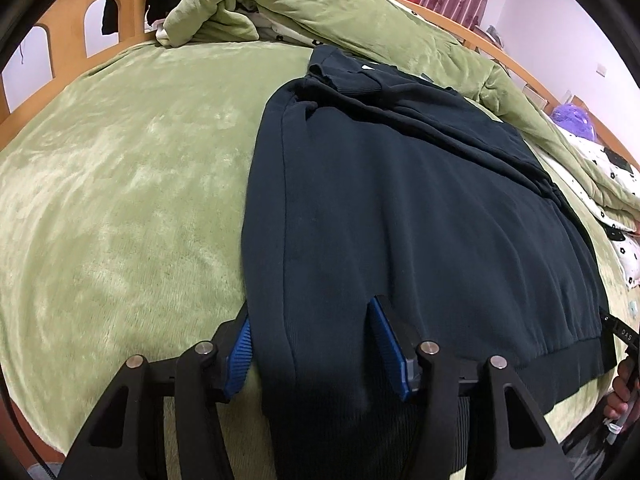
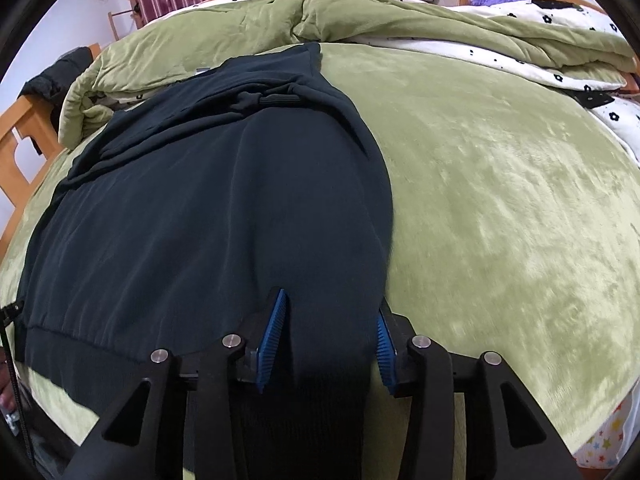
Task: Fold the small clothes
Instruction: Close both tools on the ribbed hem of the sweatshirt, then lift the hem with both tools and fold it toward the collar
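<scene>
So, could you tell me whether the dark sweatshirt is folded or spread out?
Partly folded: the dark sweatshirt lies flat on the green blanket, sleeves folded across its body.

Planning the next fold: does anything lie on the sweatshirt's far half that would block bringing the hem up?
Nothing visible does. Both grippers, left and right, straddle the dark sweatshirt at its hem; only its own folded-in sleeves lie on it.

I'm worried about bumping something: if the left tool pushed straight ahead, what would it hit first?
The dark sweatshirt: its hem already sits between the left tool pads, which are spread wide. Farther on lies the rumpled green quilt; how far is unclear.
</scene>
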The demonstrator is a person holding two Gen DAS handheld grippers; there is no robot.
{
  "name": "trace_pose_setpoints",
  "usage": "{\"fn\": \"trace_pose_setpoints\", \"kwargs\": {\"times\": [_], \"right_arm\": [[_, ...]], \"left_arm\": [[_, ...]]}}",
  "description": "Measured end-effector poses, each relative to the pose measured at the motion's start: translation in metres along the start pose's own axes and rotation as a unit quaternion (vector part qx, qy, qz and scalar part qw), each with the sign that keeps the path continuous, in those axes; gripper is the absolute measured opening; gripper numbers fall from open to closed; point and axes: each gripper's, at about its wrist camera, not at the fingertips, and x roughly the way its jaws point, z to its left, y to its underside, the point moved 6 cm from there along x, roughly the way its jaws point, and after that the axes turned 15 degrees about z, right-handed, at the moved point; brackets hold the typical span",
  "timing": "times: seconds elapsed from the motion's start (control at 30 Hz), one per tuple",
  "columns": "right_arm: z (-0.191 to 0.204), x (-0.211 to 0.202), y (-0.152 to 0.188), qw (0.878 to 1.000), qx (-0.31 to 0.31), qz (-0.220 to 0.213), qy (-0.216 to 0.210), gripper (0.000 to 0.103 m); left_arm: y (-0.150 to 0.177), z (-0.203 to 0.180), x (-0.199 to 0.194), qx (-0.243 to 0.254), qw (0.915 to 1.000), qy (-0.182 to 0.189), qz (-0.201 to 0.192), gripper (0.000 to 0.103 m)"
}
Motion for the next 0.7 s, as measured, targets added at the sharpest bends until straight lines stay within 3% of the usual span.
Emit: {"fn": "trace_pose_setpoints", "kwargs": {"times": [0.03,0.13,0.17,0.23,0.3,0.57,0.7], "right_arm": [[-0.001,0.0,-0.001,1.0,0.004,0.001,-0.003,0.043],[-0.004,0.0,-0.001,1.0,0.014,-0.001,-0.013,0.036],[-0.005,-0.001,0.001,1.0,0.015,-0.001,-0.01,0.028],[-0.006,-0.003,0.003,1.0,0.015,-0.004,-0.011,0.016],[-0.007,-0.006,0.006,0.999,0.022,-0.007,-0.026,0.01],[-0.016,-0.032,0.019,0.994,0.05,-0.022,-0.094,0.007],[-0.008,-0.048,0.027,0.995,0.033,-0.033,-0.092,0.007]], "left_arm": [[0.0,0.001,0.0,-0.002,1.0,-0.001,-0.002,0.046],[0.003,0.002,-0.002,-0.001,1.0,-0.002,-0.006,0.026],[0.003,0.002,-0.003,0.0,1.0,0.0,-0.006,0.016],[0.004,0.003,-0.007,0.0,0.9999,0.002,-0.011,0.009],[0.003,0.004,-0.012,0.0,0.9998,0.005,-0.019,0.008],[0.008,0.017,-0.041,-0.021,0.9978,0.051,-0.038,0.007],[0.019,0.022,-0.055,-0.017,0.9975,0.05,-0.048,0.007]]}}
